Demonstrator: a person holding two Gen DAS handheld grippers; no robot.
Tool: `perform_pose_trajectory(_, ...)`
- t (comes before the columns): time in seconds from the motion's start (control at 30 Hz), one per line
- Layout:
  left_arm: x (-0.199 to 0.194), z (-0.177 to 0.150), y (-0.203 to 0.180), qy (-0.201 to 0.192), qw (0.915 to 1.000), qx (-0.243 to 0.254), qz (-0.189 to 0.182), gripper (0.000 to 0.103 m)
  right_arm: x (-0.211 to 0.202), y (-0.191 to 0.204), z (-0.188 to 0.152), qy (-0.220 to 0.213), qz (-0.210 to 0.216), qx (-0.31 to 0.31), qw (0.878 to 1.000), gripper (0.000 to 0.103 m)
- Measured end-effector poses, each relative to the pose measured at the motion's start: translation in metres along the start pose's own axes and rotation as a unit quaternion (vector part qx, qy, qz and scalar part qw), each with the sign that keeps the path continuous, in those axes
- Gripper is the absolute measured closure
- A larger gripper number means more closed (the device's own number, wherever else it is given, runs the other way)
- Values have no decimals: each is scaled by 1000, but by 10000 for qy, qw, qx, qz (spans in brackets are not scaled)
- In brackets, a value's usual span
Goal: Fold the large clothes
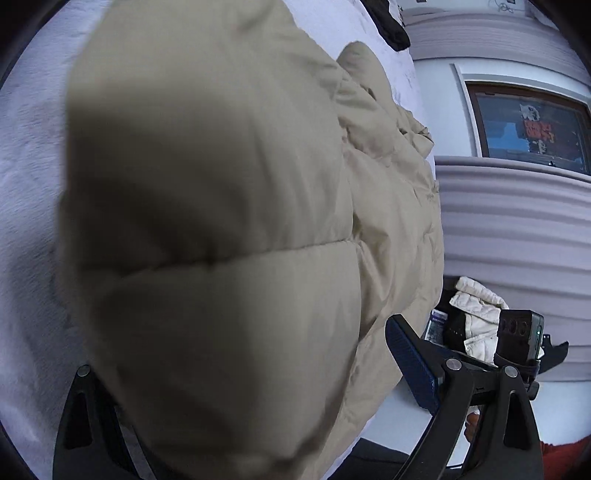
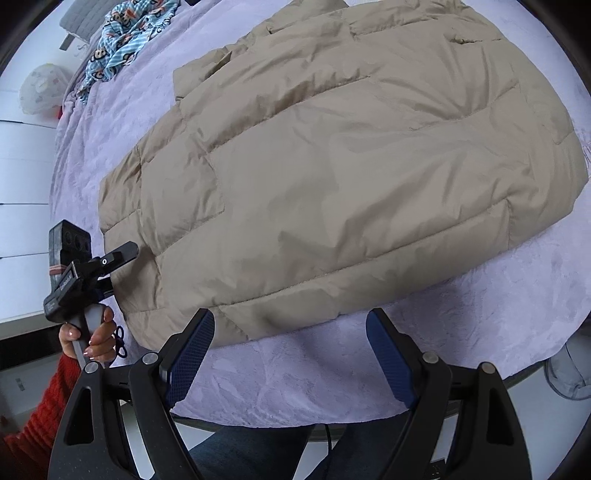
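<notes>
Right wrist view shows the beige puffer jacket [image 2: 332, 177] spread on the lavender bed [image 2: 295, 376], soft, bulky and slippery, best pinched at a quilted hem corner, where the left tool [image 2: 122, 258] grips while the right tool [image 2: 291, 354] gapes wide.

In the left wrist view the jacket [image 1: 221, 221] fills the frame, blurred up close, and hides the left hand-held gripper's [image 1: 258, 369] left finger. Whether that gripper pinches the fabric cannot be told. In the right wrist view the jacket's collar end is cut off by the top edge, and the patterned cloth [image 2: 125, 33] too.
</notes>
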State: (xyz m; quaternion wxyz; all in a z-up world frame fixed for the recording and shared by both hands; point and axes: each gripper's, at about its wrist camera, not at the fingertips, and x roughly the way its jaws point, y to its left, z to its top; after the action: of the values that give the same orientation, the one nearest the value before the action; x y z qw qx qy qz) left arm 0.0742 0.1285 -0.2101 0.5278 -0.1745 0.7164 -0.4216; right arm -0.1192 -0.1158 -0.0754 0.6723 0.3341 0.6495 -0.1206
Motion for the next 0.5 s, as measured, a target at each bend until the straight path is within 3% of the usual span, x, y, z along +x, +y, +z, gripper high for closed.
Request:
perform_pose_trajectory(0.07, 13, 5, -2, 166, 9998, 58, 97, 11, -3, 0, 1, -38, -38, -7, 10000, 17)
perform_pose_trajectory(0.1, 17, 6, -5, 229, 9994, 139, 197, 36, -3, 0, 1, -64, -59, -12, 10000, 17)
perform_pose_trajectory(0.13, 19, 7, -7, 320, 9992, 214, 117, 53, -5, -1, 2, -89, -83, -22, 9999, 17)
perform_pose_trajectory(0.2, 14, 8, -14, 304, 9993, 213, -7, 71, -8, -3, 5, -153, -134, -44, 9998, 17)
perform_pose_trajectory(0.37, -6, 1, -50, 63, 9990, 422, 107, 76, -22, -13, 24, -619, -235, -141, 9977, 18)
perform_pose_trajectory(0.4, -10, -1, -60, 5, 9989, 460, 134, 76, -24, -16, 30, -749, -222, -179, 9968, 23)
perform_pose_trajectory(0.47, -17, -4, -81, -114, 9983, 543, 189, 76, -26, -20, 45, -991, -198, -333, 9943, 73)
perform_pose_trajectory(0.5, -19, -5, -92, -173, 9980, 572, 219, 76, -22, -23, 55, -1012, -231, -435, 9936, 75)
